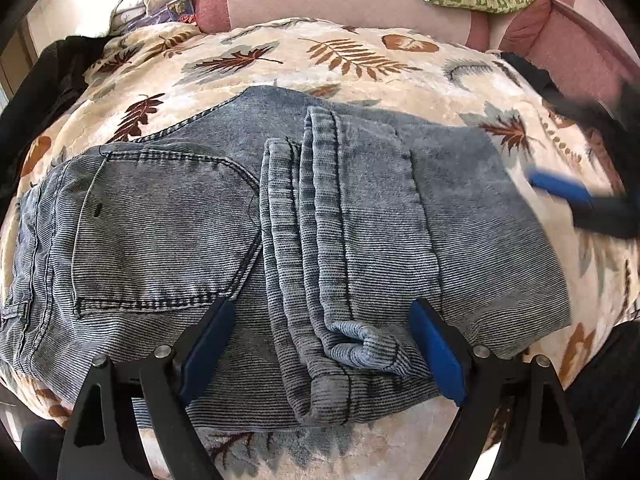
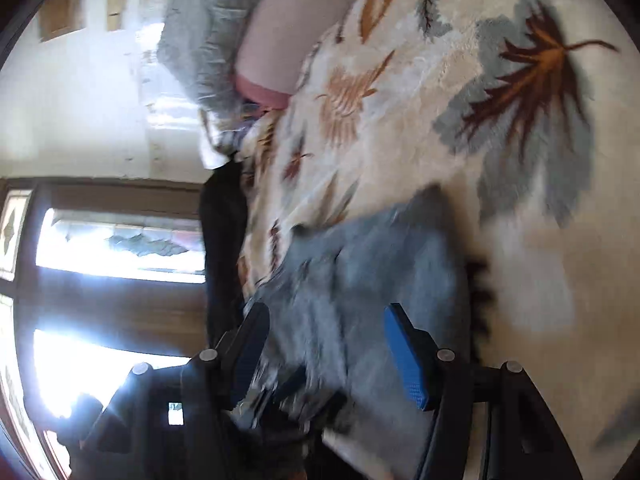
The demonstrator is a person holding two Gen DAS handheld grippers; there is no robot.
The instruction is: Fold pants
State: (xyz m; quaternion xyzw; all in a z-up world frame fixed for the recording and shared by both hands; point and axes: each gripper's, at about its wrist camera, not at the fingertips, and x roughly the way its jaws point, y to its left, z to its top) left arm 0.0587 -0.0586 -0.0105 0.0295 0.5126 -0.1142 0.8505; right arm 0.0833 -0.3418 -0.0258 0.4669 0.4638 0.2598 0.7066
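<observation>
The left gripper (image 1: 322, 354) has its 2 blue-padded fingers (image 1: 208, 346) wide apart. They hang just over the near edge of the faded blue corduroy pants (image 1: 192, 216) and hold nothing. Between them lie the stacked leg ends with their thick hems (image 1: 344, 344).

The right gripper (image 2: 326, 354) also has its fingers apart. This view is very blurry. Blue cloth sits between the fingers, but I cannot tell if they touch it. In the left view, the right gripper shows as a blurred blue shape just beside the right edge of the pants.

The pants lie flat on a cream fuzzy blanket with brown and grey leaves (image 1: 360, 60), on a bed. The legs look already folded over the top part, so the back pocket (image 1: 160, 232) shows on the left and the legs lie in a pile on the right.

I think the cloth is soft and floppy but thick, and a bit heavy for cloth. It will bend and sag, not stay stiff. It does not look slippery, and it will not break. The hems and the folded edge are the best places to grab, because all the layers come together there. Grabbing only the top layer could pull the fold open.
</observation>
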